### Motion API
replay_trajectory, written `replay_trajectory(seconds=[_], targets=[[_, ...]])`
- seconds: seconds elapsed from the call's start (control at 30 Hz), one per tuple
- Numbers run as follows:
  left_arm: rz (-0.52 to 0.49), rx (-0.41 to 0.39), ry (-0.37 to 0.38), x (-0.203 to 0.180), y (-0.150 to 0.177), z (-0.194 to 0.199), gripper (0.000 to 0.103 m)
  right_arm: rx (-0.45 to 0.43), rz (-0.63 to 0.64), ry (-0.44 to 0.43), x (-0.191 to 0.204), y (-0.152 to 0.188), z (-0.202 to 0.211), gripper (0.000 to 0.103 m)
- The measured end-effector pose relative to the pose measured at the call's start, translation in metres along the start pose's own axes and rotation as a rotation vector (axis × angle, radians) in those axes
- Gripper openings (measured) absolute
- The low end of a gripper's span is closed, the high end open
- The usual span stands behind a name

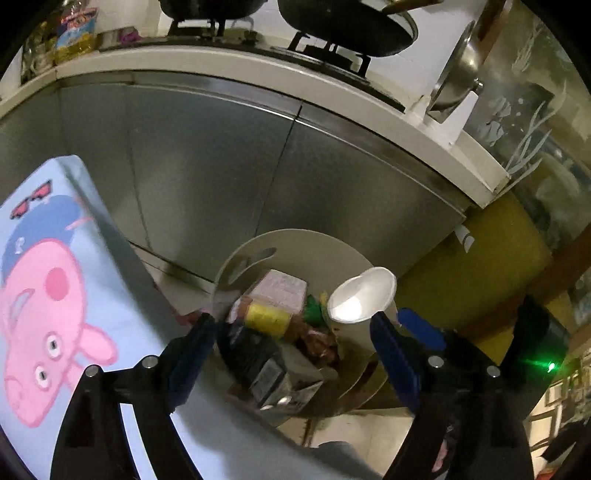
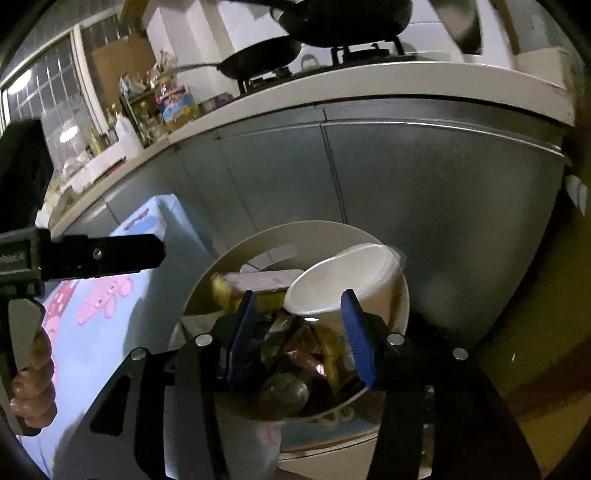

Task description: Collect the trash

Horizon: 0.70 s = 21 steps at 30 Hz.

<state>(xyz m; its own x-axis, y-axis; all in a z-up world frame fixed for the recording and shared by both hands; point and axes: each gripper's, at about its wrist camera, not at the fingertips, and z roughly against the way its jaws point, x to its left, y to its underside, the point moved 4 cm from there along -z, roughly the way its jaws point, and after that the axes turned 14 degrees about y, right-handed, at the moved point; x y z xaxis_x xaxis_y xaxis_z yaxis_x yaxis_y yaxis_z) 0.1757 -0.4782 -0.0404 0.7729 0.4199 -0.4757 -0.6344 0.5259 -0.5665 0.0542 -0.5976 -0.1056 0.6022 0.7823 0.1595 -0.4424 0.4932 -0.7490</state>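
Observation:
A round beige trash bin (image 1: 291, 233) (image 2: 295, 226) stands on the floor, filled with wrappers, a pale pink box (image 1: 284, 290) and a yellow pack (image 1: 266, 317). A white paper cup (image 1: 364, 295) (image 2: 343, 277) lies tilted on top at the bin's right side. My left gripper (image 1: 291, 332) hovers over the bin, open, with nothing between its pads. The cup's rim is just beside its right fingertip. My right gripper (image 2: 299, 328) is also open above the bin, and the cup lies just beyond its tips, not pressed.
A blue cloth with a pink pig cartoon (image 1: 48, 295) (image 2: 103, 325) covers a table left of the bin. Steel cabinet doors (image 1: 221, 166) rise behind it, under a white counter with black woks (image 1: 343, 22). In the right wrist view a hand (image 2: 33, 387) holds the left tool.

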Motion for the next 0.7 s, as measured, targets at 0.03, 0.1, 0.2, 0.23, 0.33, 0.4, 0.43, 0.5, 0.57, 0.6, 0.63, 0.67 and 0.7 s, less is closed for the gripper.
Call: replay_trajectory(seconds=[0.03, 0.1, 0.2, 0.23, 0.33, 0.4, 0.43, 0.5, 0.57, 0.6, 0.63, 0.67, 0.7], targets=[[-0.005, -0.013, 0.002, 0.0, 0.004, 0.007, 0.085, -0.001, -0.016, -0.007, -0.002, 0.004, 0.005, 0.047], [-0.013, -0.037, -0.017, -0.001, 0.009, 0.018, 0.085, -0.001, -0.042, -0.016, -0.004, 0.015, 0.017, 0.047], [-0.035, -0.064, -0.066, 0.0, 0.024, 0.038, 0.085, 0.0, -0.084, -0.022, -0.004, 0.029, 0.036, 0.047], [-0.049, -0.071, -0.094, 0.0, 0.031, 0.046, 0.085, 0.0, -0.096, -0.023, -0.003, 0.034, 0.042, 0.047], [-0.082, -0.086, -0.162, 0.0, 0.049, 0.066, 0.086, 0.0, -0.135, -0.024, 0.0, 0.046, 0.06, 0.047], [-0.092, -0.097, -0.192, 0.001, 0.058, 0.078, 0.09, 0.002, -0.162, -0.022, 0.005, 0.054, 0.072, 0.047], [-0.097, -0.104, -0.212, 0.001, 0.064, 0.087, 0.092, 0.003, -0.174, -0.02, 0.009, 0.057, 0.076, 0.047], [-0.111, -0.113, -0.258, 0.002, 0.073, 0.101, 0.096, 0.006, -0.205, -0.026, 0.016, 0.061, 0.085, 0.048], [-0.122, -0.121, -0.3, 0.001, 0.08, 0.112, 0.096, 0.005, -0.224, -0.039, 0.023, 0.064, 0.094, 0.047], [-0.124, -0.126, -0.317, 0.002, 0.083, 0.118, 0.098, 0.004, -0.228, -0.043, 0.027, 0.062, 0.096, 0.047], [-0.124, -0.134, -0.327, 0.001, 0.087, 0.126, 0.098, 0.001, -0.23, -0.048, 0.031, 0.062, 0.1, 0.047], [-0.122, -0.144, -0.329, 0.001, 0.091, 0.134, 0.099, -0.003, -0.231, -0.052, 0.035, 0.062, 0.105, 0.048], [-0.119, -0.157, -0.333, 0.001, 0.094, 0.142, 0.099, -0.01, -0.232, -0.058, 0.04, 0.062, 0.112, 0.048]])
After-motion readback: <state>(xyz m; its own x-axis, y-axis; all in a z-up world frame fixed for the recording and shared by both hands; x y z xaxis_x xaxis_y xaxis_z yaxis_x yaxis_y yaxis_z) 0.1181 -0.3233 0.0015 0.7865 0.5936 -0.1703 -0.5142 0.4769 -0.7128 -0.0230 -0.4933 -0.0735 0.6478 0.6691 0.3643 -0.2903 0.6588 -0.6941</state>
